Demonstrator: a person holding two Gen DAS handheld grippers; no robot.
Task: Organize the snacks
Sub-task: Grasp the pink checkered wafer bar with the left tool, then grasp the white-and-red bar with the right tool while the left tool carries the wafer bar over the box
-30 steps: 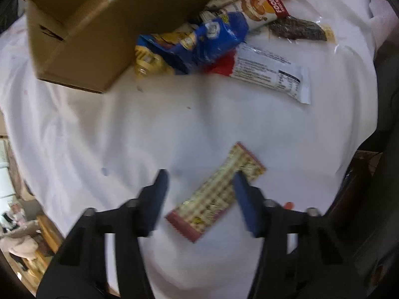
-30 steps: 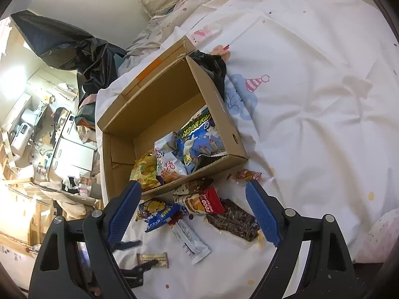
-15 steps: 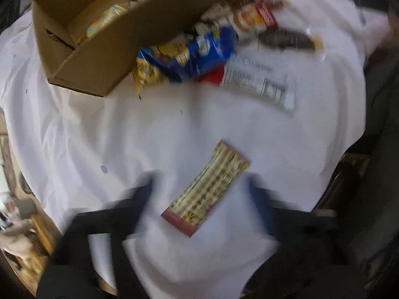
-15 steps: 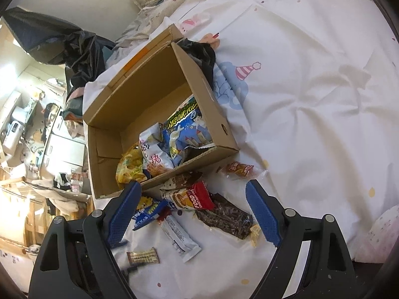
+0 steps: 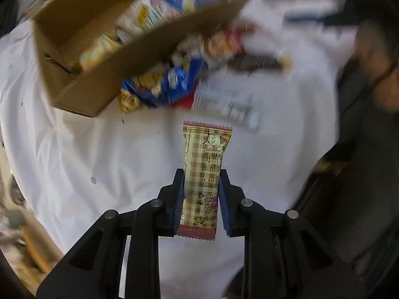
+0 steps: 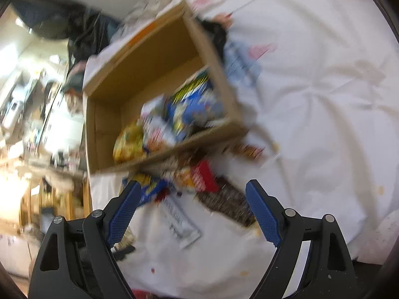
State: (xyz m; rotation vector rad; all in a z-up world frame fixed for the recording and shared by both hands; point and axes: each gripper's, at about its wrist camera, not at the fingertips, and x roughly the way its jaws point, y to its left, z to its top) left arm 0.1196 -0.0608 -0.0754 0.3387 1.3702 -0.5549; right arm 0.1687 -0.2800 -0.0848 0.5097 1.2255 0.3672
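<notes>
My left gripper (image 5: pixel 201 174) is closing its jaws, and the pads press on a tan plaid snack bar (image 5: pixel 204 149) that stands lengthwise between them, lifted above the white sheet (image 5: pixel 99 149). A cardboard box (image 5: pixel 139 57) holding several snack bags lies beyond at upper left. In front of it lie a blue packet (image 5: pixel 169 84), a white bar (image 5: pixel 224 102), a red packet (image 5: pixel 224 42) and a dark brown packet (image 5: pixel 254 63). My right gripper (image 6: pixel 193 184) hangs open with nothing between its fingers, above the same pile: the blue packet (image 6: pixel 149 189), red packet (image 6: pixel 202 177), dark packet (image 6: pixel 229 201) and white bar (image 6: pixel 179 221), before the box (image 6: pixel 149 74).
A person's head (image 5: pixel 374 57) shows blurred at the right edge of the left wrist view. The bed's edge drops off at the left, with cluttered furniture (image 6: pixel 37 124) beyond. A small wrapped candy (image 6: pixel 249 150) lies right of the box. Bare sheet (image 6: pixel 311 99) spreads to the right.
The left gripper opened wide, then shut on the plaid bar and raised it off the sheet. The right gripper dipped closer to the loose pile, still open.
</notes>
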